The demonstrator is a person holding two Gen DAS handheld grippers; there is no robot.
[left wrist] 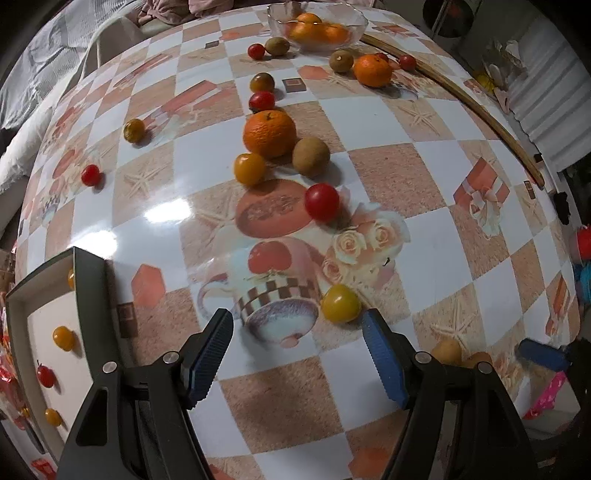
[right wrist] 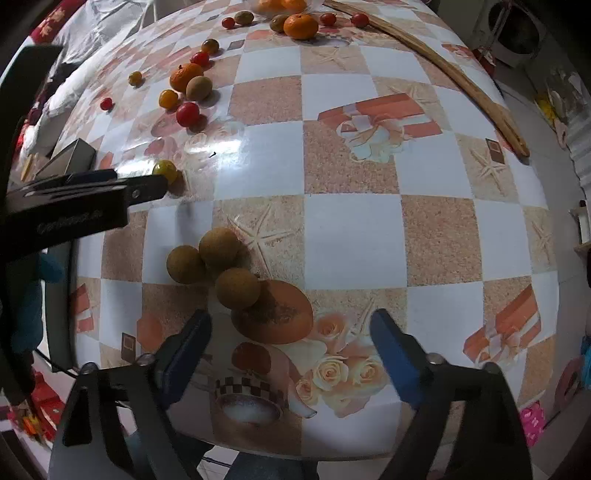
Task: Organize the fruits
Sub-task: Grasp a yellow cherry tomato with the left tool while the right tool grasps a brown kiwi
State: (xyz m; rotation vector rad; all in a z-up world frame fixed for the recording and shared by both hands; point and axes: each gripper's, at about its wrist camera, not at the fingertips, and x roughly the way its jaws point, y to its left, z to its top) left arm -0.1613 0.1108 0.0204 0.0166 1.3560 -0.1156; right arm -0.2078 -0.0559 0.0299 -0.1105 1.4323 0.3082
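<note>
My left gripper (left wrist: pixel 297 328) is open and empty above the table; a yellow cherry tomato (left wrist: pixel 340 303) lies just ahead of its right finger. Farther on lie a red tomato (left wrist: pixel 321 202), a kiwi (left wrist: pixel 310 156), an orange (left wrist: pixel 269 133) and a yellow tomato (left wrist: pixel 250 168). A glass bowl (left wrist: pixel 354 27) at the far edge holds oranges. A box (left wrist: pixel 88 291) at the left holds several small tomatoes. My right gripper (right wrist: pixel 290 332) is open and empty; three brown round fruits (right wrist: pixel 218 248) lie just ahead of its left finger. The left gripper also shows in the right wrist view (right wrist: pixel 110 188).
More tomatoes, kiwis and an orange (left wrist: pixel 373 70) are scattered toward the far side of the checkered tablecloth (left wrist: pixel 388 173). A long wooden stick (left wrist: pixel 476 107) lies along the right table edge. Bedding lies beyond the table at the left.
</note>
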